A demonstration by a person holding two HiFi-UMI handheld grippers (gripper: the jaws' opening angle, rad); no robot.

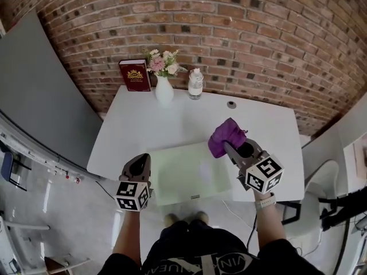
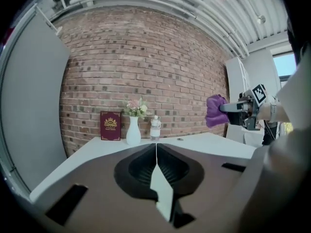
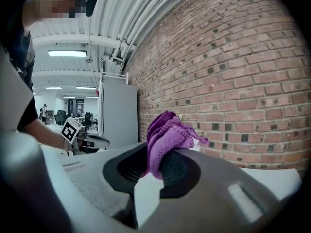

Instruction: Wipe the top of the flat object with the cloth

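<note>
Two grippers are held out in front of the person, one in each hand, both lifted off the table. The left gripper (image 1: 140,159) hangs over the near left edge of the table with its jaws pressed flat together and nothing between them. The right gripper (image 1: 227,146) has its jaws clamped on a bunched purple cloth (image 1: 225,135), which bulges out above and beyond the pads. In the left gripper view the cloth hangs in the air well above the tabletop, touching nothing but the jaws.

Between the two grippers, on the near half of the white table (image 1: 269,125), lies the flat object (image 1: 183,176), a pale green sheet with its near edge along the table's front edge. From the head view the cloth sits over the sheet's far right corner. The sheet's top is bare.

Further back, a small dark round thing (image 1: 231,104) lies alone on the table. Along the far edge stand a dark red book (image 1: 135,75), upright, a white vase (image 1: 164,90) of pink and white flowers (image 1: 163,62) just beside it, and a clear bottle (image 1: 195,85) near the vase. Behind them rises a brick wall (image 1: 258,33), with a grey panel (image 1: 40,90) at the left.
</note>
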